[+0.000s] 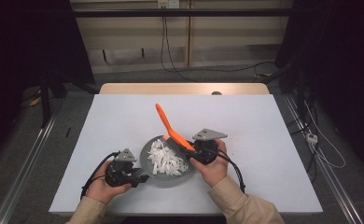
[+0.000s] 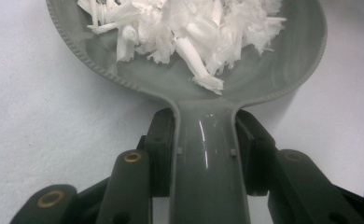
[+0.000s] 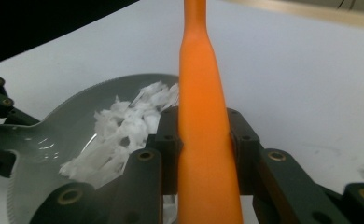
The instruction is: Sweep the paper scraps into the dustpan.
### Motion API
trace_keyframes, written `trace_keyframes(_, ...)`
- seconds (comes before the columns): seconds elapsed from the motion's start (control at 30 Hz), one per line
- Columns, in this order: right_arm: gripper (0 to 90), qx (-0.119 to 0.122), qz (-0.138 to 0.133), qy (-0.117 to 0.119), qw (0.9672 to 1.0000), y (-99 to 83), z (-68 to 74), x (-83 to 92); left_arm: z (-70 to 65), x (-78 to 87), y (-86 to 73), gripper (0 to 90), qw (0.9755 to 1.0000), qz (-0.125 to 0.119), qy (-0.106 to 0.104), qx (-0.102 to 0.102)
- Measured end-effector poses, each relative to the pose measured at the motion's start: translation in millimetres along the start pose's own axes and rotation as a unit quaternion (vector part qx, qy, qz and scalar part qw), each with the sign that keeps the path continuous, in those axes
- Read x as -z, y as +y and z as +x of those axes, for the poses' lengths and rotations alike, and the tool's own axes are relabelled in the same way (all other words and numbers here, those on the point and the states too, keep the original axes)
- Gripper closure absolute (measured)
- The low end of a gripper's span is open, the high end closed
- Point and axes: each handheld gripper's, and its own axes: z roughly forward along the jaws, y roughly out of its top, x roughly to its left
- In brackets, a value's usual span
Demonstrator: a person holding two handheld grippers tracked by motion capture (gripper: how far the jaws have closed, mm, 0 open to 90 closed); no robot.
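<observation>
The left hand-held gripper (image 1: 140, 178) clamps the handle of a grey plastic dustpan (image 1: 157, 179) at the near middle of the white surface (image 1: 264, 140), heaped with white paper scraps (image 1: 167, 159). The right hand-held gripper (image 1: 193, 149) grips an orange plastic brush (image 1: 170, 127); a hard sweep could flick scraps over the rim.

Around my work area
I see a white surface (image 1: 124, 116), cables (image 1: 171, 56) on the far floor, a power strip (image 1: 312, 137) right.

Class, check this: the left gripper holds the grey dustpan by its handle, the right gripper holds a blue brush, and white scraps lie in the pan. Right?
Not quite: the brush is orange, not blue, as the right gripper view shows. The rest holds.
</observation>
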Motion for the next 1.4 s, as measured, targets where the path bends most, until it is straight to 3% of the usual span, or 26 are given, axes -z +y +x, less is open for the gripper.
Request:
trace_keyframes(0.03,71.3,0.011,-0.004,-0.007,0.9999,2.2,1.3,1.5,-0.1,-0.5,-0.6,62.2,1.0000,-0.004,-0.001,0.002)
trace_keyframes(0.17,71.3,0.009,-0.020,-0.009,0.9997,5.1,-4.5,5.3,-2.2,-3.3,-1.7,62.3,1.0000,0.002,0.006,-0.001)
trace_keyframes(0.33,71.3,-0.010,-0.026,-0.007,0.9996,5.7,-16.7,9.9,-0.7,-2.4,-3.0,62.6,0.9999,-0.013,0.005,0.001)
trace_keyframes(0.47,71.3,-0.019,-0.023,0.013,0.9995,4.6,-17.3,8.5,-0.5,-3.3,-3.3,62.7,0.9998,-0.018,0.002,0.003)
trace_keyframes(0.57,71.3,-0.012,-0.015,0.034,0.9992,2.7,-12.0,2.1,-0.6,-2.9,-3.0,62.7,0.9998,-0.021,0.004,0.001)
trace_keyframes(0.67,71.3,0.004,-0.006,0.006,1.0000,1.5,-13.8,-3.1,-0.5,0.3,-3.8,62.8,0.9998,-0.020,0.008,0.001)
trace_keyframes(0.73,71.3,-0.005,0.007,-0.001,1.0000,-2.8,-20.9,-7.2,1.0,2.0,-5.0,62.8,0.9997,-0.022,0.004,0.001)
trace_keyframes(0.87,71.3,0.015,0.021,-0.046,0.9986,-6.8,-29.5,-10.0,3.3,3.9,-6.8,62.8,0.9996,-0.025,0.008,0.006)
trace_keyframes(1.07,71.3,0.018,0.018,-0.049,0.9985,-7.7,-32.1,-9.6,2.7,4.3,-7.2,62.8,0.9997,-0.024,0.006,0.003)
trace_keyframes(1.23,71.3,-0.001,0.012,-0.010,0.9999,-9.2,-19.2,-12.5,-0.8,-0.7,-2.7,62.8,0.9999,-0.009,0.009,-0.006)
trace_keyframes(1.3,71.3,0.021,0.008,-0.018,0.9996,-6.8,-10.2,-13.6,-0.5,-0.8,-3.7,62.8,0.9999,-0.016,0.004,-0.002)
trace_keyframes(1.33,71.3,-0.002,-0.004,0.011,0.9999,-4.1,-7.9,-12.5,-0.2,-1.1,-3.9,62.8,0.9999,-0.016,0.004,-0.003)
trace_keyframes(1.37,71.3,-0.012,-0.006,0.026,0.9996,-2.1,-6.0,-11.9,-0.4,-1.4,-3.9,62.8,0.9999,-0.016,0.005,-0.003)
trace_keyframes(1.4,71.3,-0.002,-0.003,0.022,0.9997,0.5,-1.7,-10.8,-0.7,-1.8,-3.8,62.8,0.9998,-0.018,0.004,-0.002)
